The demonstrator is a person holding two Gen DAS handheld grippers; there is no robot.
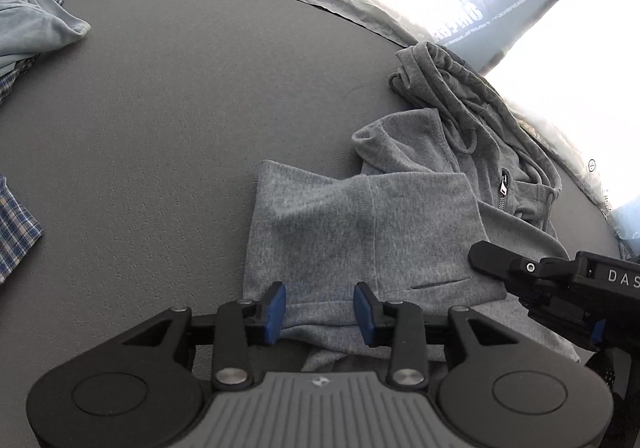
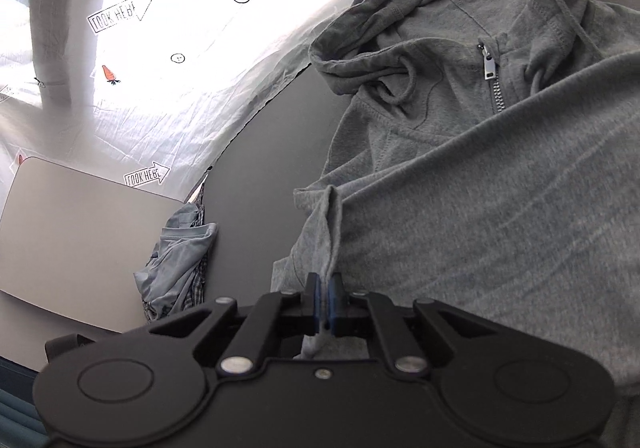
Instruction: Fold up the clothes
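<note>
I am working on a dark table (image 1: 180, 119) with a grey hoodie (image 1: 400, 215) spread over its right half, hood toward the far edge beside a printed sheet (image 2: 160, 47). A heap of other clothes (image 1: 32, 27) sits well apart at the far left. The hoodie is partly folded, I judge: one panel lies doubled over the body, and the zipper (image 2: 490, 67) shows below the hood.

My right gripper (image 2: 323, 288) is clamped tight on a thin ridge of hoodie fabric, the pinch standing up from the cloth between the blue pads. My left gripper (image 1: 320, 310) has its jaws apart over the near hem; fabric lies between the pads (image 1: 276, 312) but they do not press it.

To do this fold well, I want the left to close on the hem before I lift, so both corners travel together. I should take one layer's edge only, not the bunch beneath. Then I'd raise both hands evenly, keep the cloth taut between them, and lay it toward the hood without dragging the body across the table.
</note>
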